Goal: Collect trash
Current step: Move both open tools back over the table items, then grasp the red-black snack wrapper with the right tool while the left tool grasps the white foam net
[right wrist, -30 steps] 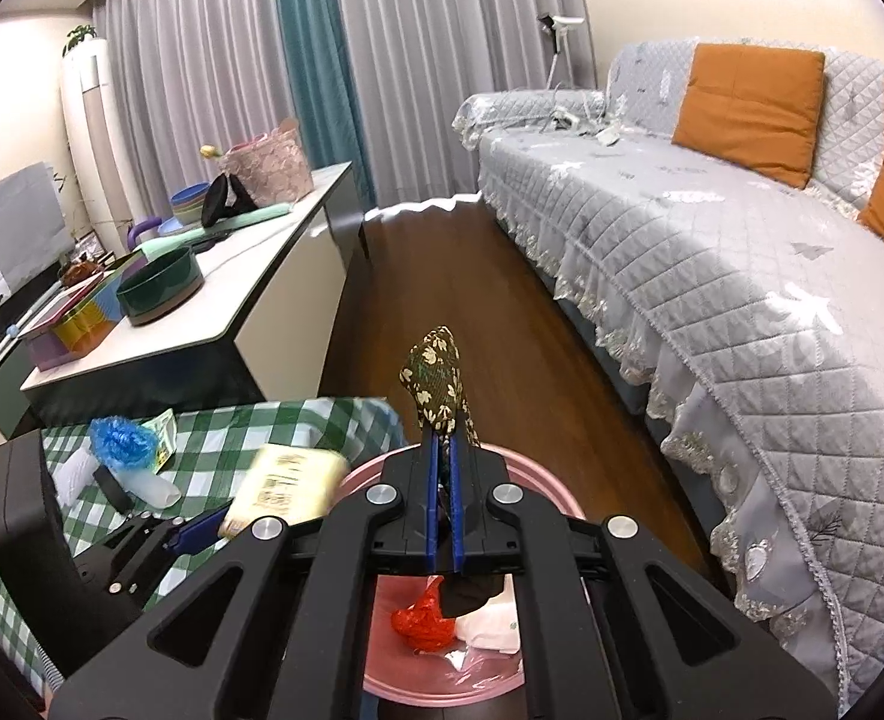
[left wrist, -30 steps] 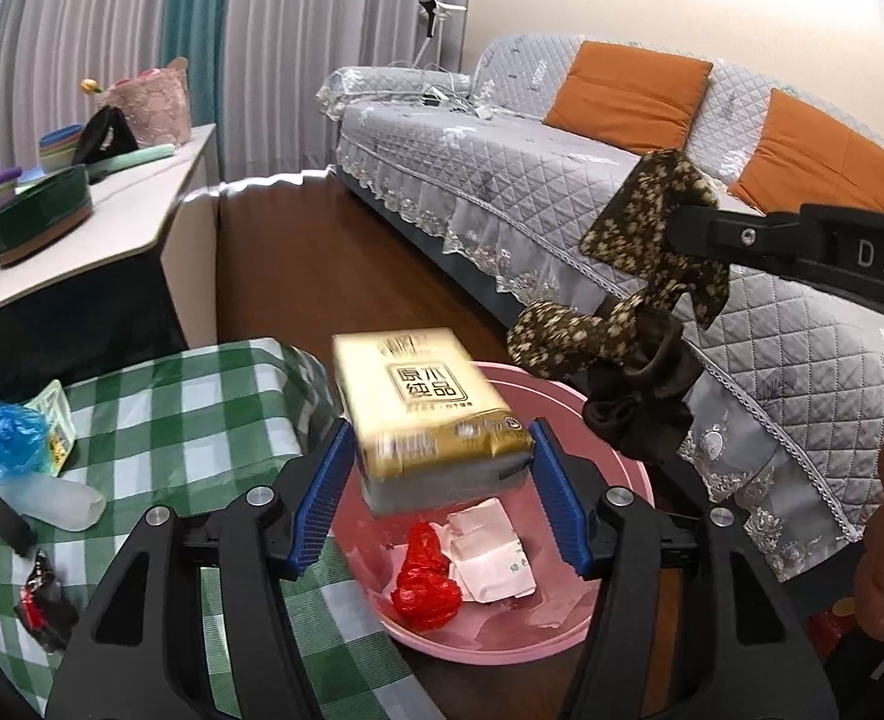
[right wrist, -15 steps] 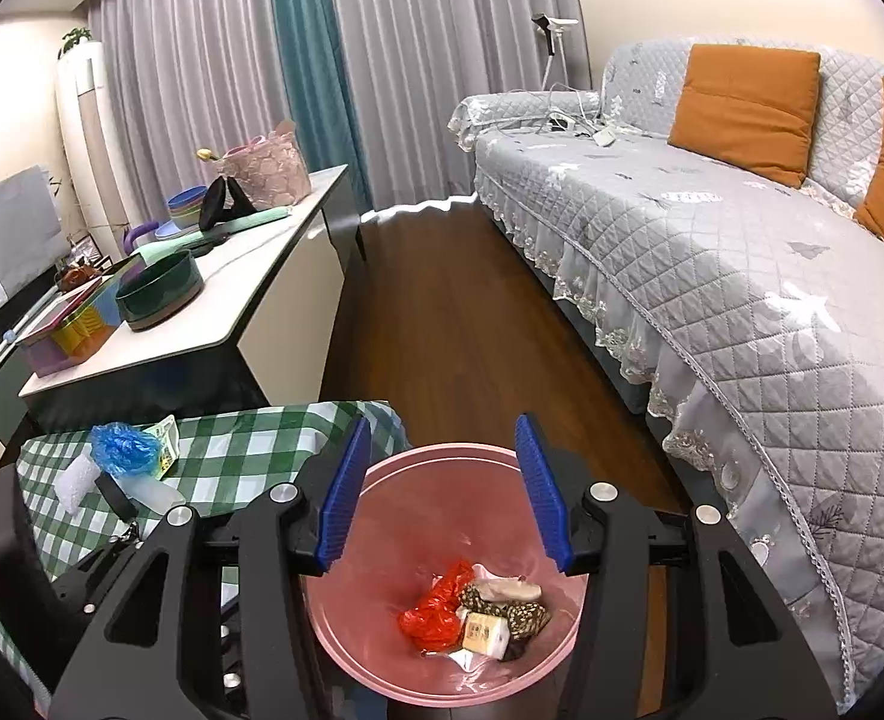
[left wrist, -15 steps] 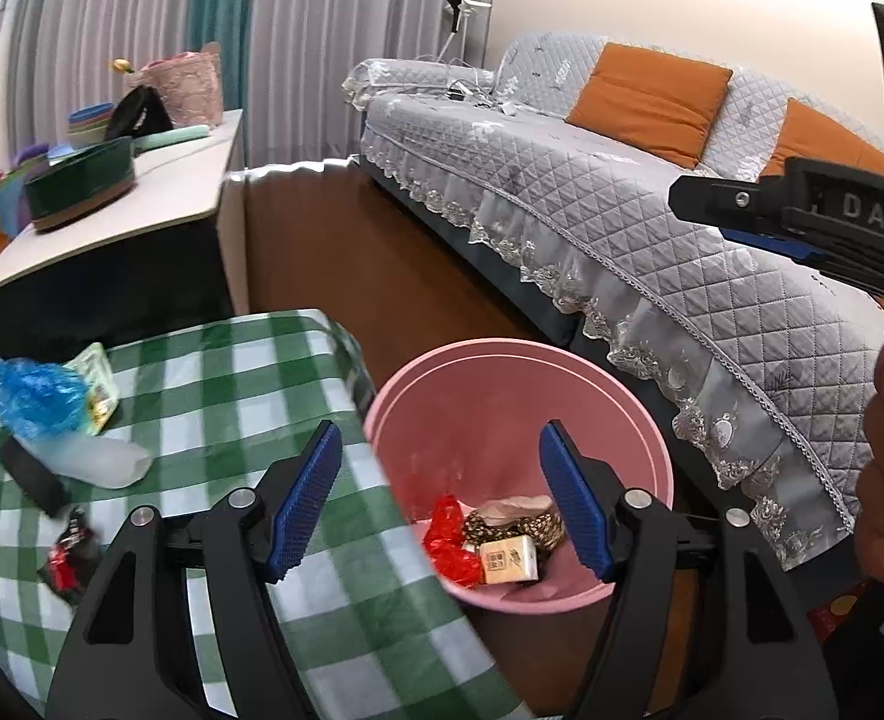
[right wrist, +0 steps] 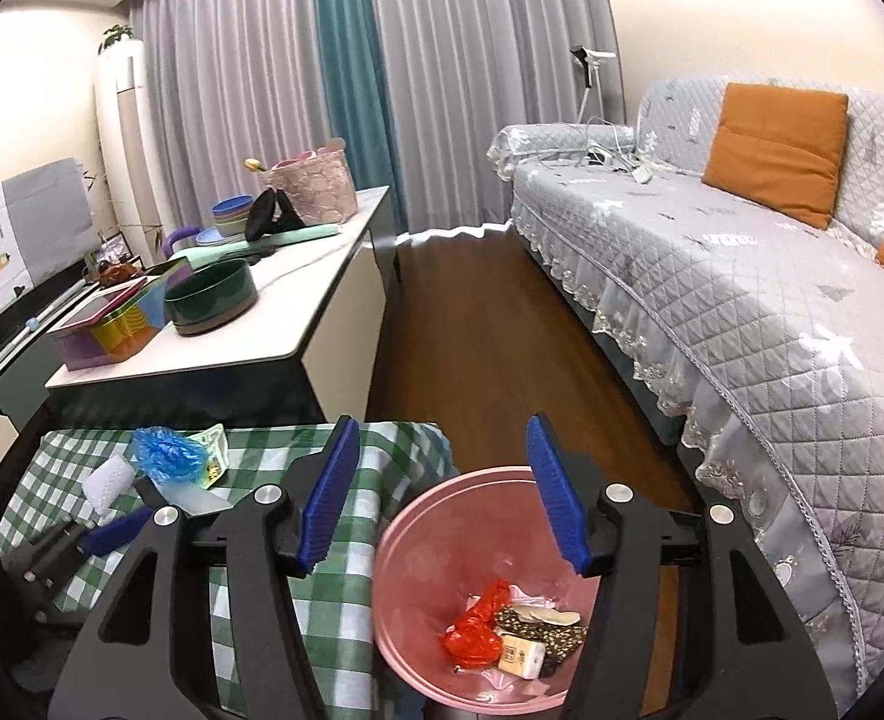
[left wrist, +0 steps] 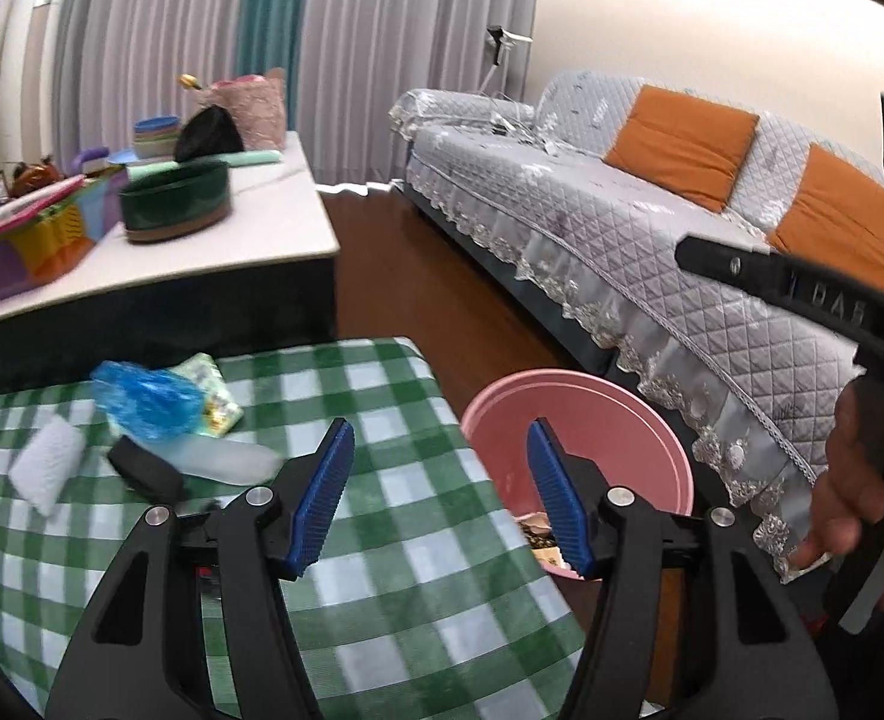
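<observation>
A pink bin point(right wrist: 424, 546) stands beside the green checked table point(right wrist: 334, 618); it also shows in the left wrist view point(left wrist: 586, 402). It holds a red wrapper point(right wrist: 472, 636), a tissue pack point(right wrist: 520, 654) and a floral cloth point(right wrist: 538, 630). My right gripper point(right wrist: 442, 498) is open and empty above the bin. My left gripper point(left wrist: 439, 498) is open and empty over the table's right edge. On the table lie a blue bag point(left wrist: 142, 402), a white pad point(left wrist: 46, 468), a clear plastic piece point(left wrist: 226, 462) and a black object point(left wrist: 145, 474).
A grey quilted sofa point(right wrist: 742, 276) with orange cushions runs along the right. A white sideboard point(right wrist: 250, 324) with a green bowl, boxes and a pink basket stands behind the table. Wooden floor lies between them.
My left gripper dropped the tissue pack and my right gripper dropped the floral cloth into the bin; both opened. The left gripper then swung left over the table.
</observation>
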Motion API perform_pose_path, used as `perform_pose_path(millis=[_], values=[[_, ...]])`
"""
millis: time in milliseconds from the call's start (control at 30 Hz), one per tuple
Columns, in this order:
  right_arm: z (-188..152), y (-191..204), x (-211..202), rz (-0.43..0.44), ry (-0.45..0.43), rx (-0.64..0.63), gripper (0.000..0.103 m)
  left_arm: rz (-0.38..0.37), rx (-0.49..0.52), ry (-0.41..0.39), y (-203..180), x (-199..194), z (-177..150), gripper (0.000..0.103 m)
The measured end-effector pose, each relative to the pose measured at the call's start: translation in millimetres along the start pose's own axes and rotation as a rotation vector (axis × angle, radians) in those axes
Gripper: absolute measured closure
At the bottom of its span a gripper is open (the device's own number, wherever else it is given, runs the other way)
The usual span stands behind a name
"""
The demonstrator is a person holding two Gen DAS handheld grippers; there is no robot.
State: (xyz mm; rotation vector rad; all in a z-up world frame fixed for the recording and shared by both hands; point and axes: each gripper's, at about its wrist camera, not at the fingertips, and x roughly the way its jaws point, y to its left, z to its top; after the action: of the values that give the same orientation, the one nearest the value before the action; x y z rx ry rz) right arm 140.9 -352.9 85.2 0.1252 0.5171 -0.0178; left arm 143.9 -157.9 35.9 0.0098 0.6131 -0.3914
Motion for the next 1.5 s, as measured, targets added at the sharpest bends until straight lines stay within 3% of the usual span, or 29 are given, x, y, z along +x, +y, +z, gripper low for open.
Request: perform_pose_path(millis=[267, 567, 900, 1133, 1500], values=[[-3, 31, -2, 0.037, -0.018, -0.040, 0.045, 0.064, -0.015, -0.054, 38, -34, 16, 0.044], [-15, 51, 13, 0.055, 0.028, -0.073, 0.045, 0.133, -0.078, -0.107, 95, -56, 30, 0.044], [-42, 93, 45, 0.133, 0.120, -0.123, 0.045, 0.248, -0.227, -0.100, 159, -52, 13, 0.044], [-62, 143, 66, 0.222, 0.171, -0.193, 0.045, 0.332, -0.279, -0.108, 200, -56, 9, 0.044], [-89, 200, 104, 0.319, 0.272, -0.256, 0.045, 0.402, -0.317, -0.028, 245, -37, -19, 0.044]])
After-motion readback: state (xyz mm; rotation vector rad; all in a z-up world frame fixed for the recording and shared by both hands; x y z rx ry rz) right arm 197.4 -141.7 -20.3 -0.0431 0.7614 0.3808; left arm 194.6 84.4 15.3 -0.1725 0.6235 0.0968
